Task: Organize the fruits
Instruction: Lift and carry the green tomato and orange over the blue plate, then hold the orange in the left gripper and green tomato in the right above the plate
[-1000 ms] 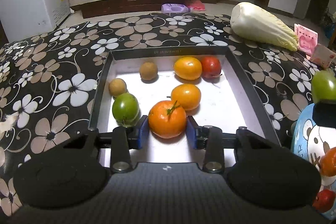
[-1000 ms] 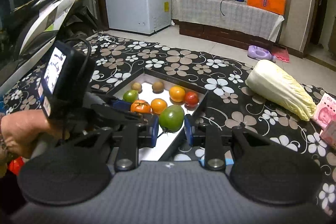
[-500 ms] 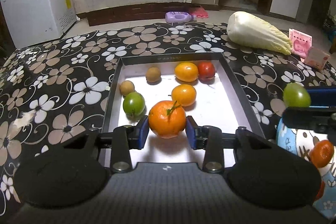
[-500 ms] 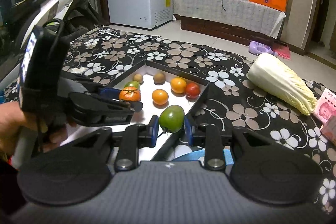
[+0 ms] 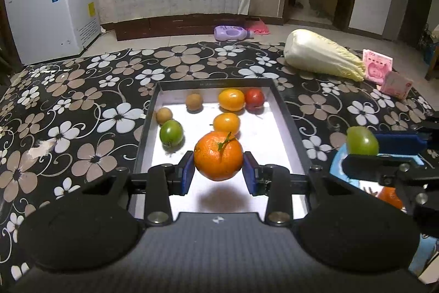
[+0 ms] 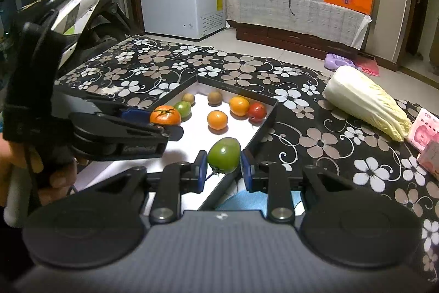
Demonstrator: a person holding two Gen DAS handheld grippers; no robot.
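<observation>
In my left wrist view, my left hand-held gripper (image 5: 219,172) is closed on a tangerine (image 5: 218,155). The blue pads press on its two sides, at the widest part. The tangerine hangs in the air above the white floor of the tray (image 5: 288,125), and its dark shadow lies below it. A small green stem sticks out on top. I think the tangerine is light and a bit soft, with bumpy peel that does not slip much. So I should squeeze gently, or the peel could dent. Other fruits lie in the tray: a green tomato (image 5: 171,133), two yellow-orange tomatoes (image 5: 226,123), a red tomato (image 5: 254,98) and two small brown fruits (image 5: 194,101). A napa cabbage (image 5: 321,58) lies far off on the flowered table (image 5: 82,89).

In my right wrist view, my right hand-held gripper (image 6: 224,169) is closed tight on a green fruit (image 6: 224,155). It hangs just over the near edge of the tray (image 6: 263,125). It looks smooth and shiny, so it may slip. Holding it around the middle feels best. To the left I see my other hand (image 6: 46,169) holding the left hand-held gripper with the tangerine (image 6: 165,115).
</observation>
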